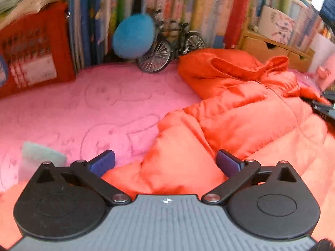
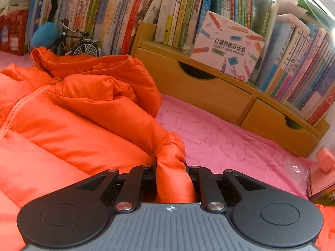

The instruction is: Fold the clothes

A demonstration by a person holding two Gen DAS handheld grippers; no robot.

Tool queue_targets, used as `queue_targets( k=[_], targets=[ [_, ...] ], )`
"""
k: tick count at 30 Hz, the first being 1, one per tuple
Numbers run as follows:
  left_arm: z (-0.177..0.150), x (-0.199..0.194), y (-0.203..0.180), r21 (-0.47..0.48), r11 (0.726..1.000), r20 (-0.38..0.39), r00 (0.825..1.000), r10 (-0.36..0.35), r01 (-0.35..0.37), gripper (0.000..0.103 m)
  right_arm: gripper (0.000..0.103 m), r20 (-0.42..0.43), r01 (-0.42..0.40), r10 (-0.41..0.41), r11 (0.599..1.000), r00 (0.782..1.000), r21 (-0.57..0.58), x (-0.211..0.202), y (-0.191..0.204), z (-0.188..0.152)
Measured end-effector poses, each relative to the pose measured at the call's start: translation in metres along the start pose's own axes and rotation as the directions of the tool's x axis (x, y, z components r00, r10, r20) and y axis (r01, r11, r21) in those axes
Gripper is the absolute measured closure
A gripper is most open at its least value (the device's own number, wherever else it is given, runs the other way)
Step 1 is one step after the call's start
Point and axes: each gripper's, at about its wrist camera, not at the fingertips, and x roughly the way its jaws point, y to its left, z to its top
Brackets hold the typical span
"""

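A pink towel (image 2: 219, 138), stitched with rabbit outlines, covered the desk, and along its back edge stood rows of books (image 2: 129, 10) with a wooden drawer unit (image 2: 209, 90) under them toward the right.

On the towel lay the orange puffer jacket (image 1: 240, 113), spread across the middle and near part of the desk with its zipped front up and its hood bunched toward the back edge. It was not lying flat; a fold of it stood up at the right side. Whether it was part-way folded or only being spread, I could not say.

I judged the jacket light, soft and springy: quilted padding that squashes under a grip and puffs back, with a shiny shell likely to slip. A thin pinch of shell would probably slide out, so a hem, cuff or seam seemed the safer hold.

Behind it, near the back edge, a small model bicycle (image 1: 167, 48) leaned by a blue plush ball (image 1: 134, 36).

The right gripper (image 2: 171, 179) was clamped on a rolled bunch of the jacket, seemingly a sleeve or side edge, near the right of the garment. The left gripper (image 1: 165, 161) hung with its blue pads (image 1: 103, 161) spread wide, astride a ridge of jacket at the near edge, gripping nothing.
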Motion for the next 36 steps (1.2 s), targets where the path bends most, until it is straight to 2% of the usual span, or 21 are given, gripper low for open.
queue_targets(
  k=[2,3,4,5,7,10,12,15,17,19,20,21,23,24,26,28,30,32,34,35,36],
  targets=[
    [-0.007,-0.001,-0.010,0.014,1.000,0.027,1.000,0.012,-0.012,0.024,0.087,0.000,-0.001,0.001,1.000,1.000,0.004,-0.001,0.000,0.000],
    [-0.010,-0.006,-0.017,0.014,1.000,0.042,0.999,0.009,-0.010,0.048,0.089,-0.001,0.001,-0.001,1.000,1.000,0.008,-0.002,0.000,0.000],
    [-0.012,-0.012,-0.025,0.015,1.000,0.049,0.998,0.026,-0.027,0.066,0.090,0.001,0.007,-0.007,1.000,1.000,0.010,-0.005,0.001,0.000],
    [-0.013,-0.018,-0.033,0.018,0.998,0.056,0.997,0.055,-0.056,0.079,0.092,0.010,0.017,-0.017,1.000,1.000,0.007,-0.009,0.003,0.000],
    [-0.016,-0.035,-0.051,0.021,0.994,0.077,0.991,0.106,-0.108,0.085,0.094,0.029,0.031,-0.032,0.999,0.999,0.005,-0.020,0.006,0.000],
    [-0.033,-0.065,-0.069,0.017,0.991,0.154,0.980,0.128,-0.132,0.085,0.095,0.079,0.023,-0.024,1.000,0.997,0.019,-0.053,0.007,-0.001],
    [-0.036,-0.065,-0.074,0.039,0.979,0.217,0.959,0.185,-0.198,0.084,0.095,0.120,0.035,-0.034,0.999,0.992,-0.007,-0.076,0.007,-0.007],
    [-0.021,-0.042,-0.057,-0.051,0.970,0.196,0.950,0.244,-0.238,0.085,0.095,0.110,0.064,-0.063,0.998,0.992,-0.006,-0.076,0.002,-0.009],
    [-0.007,-0.035,-0.053,-0.078,0.950,0.227,0.923,0.311,-0.301,0.093,0.095,0.110,0.088,-0.087,0.996,0.990,-0.006,-0.068,0.004,-0.004],
    [0.011,-0.031,-0.051,-0.089,0.925,0.273,0.884,0.380,-0.371,0.102,0.095,0.126,0.106,-0.106,0.994,0.986,0.001,-0.062,0.005,0.006],
    [0.021,-0.031,-0.047,-0.088,0.924,0.276,0.882,0.381,-0.372,0.102,0.095,0.134,0.105,-0.105,0.994,0.985,0.002,-0.059,0.005,0.012],
    [0.029,-0.031,-0.042,-0.088,0.933,0.262,0.895,0.360,-0.350,0.102,0.095,0.142,0.103,-0.102,0.995,0.985,0.004,-0.057,0.005,0.018],
    [0.035,-0.034,-0.031,-0.045,0.974,0.218,0.949,0.226,-0.222,0.095,0.095,0.137,0.081,-0.080,0.997,0.987,-0.008,-0.054,0.002,0.023],
    [0.031,-0.037,-0.027,-0.013,0.987,0.199,0.967,0.160,-0.161,0.088,0.094,0.131,0.068,-0.065,0.998,0.989,-0.018,-0.052,0.000,0.024],
    [0.016,-0.041,-0.021,0.047,0.995,0.153,0.985,0.079,-0.087,0.043,0.089,0.124,0.018,-0.016,1.000,0.992,-0.021,-0.052,-0.007,0.018],
    [0.001,-0.040,-0.014,0.080,0.995,0.111,0.993,0.049,-0.058,0.022,0.083,0.099,-0.083,0.081,0.996,0.992,0.020,-0.049,-0.019,0.006],
    [-0.008,-0.035,-0.010,0.091,0.995,0.067,0.997,0.026,-0.032,0.017,0.063,0.083,-0.173,0.166,0.980,0.983,0.093,-0.046,-0.032,-0.004],
    [-0.015,-0.029,-0.015,0.083,0.996,0.045,0.999,0.015,-0.018,0.005,0.048,0.079,-0.226,0.216,0.962,0.973,0.155,-0.042,-0.041,-0.010],
    [-0.023,-0.023,-0.019,0.075,0.997,0.023,1.000,0.003,-0.004,0.003,0.037,0.052,-0.282,0.277,0.944,0.959,0.174,-0.034,-0.044,-0.012],
    [-0.026,-0.020,-0.022,0.070,0.998,0.012,1.000,-0.003,0.003,0.012,0.030,0.035,-0.305,0.304,0.936,0.952,0.176,-0.030,-0.044,-0.012],
    [-0.030,-0.017,-0.024,0.066,0.998,0.001,1.000,-0.010,0.010,0.021,0.029,0.019,-0.314,0.315,0.934,0.949,0.171,-0.027,-0.041,-0.012]
  ],
)
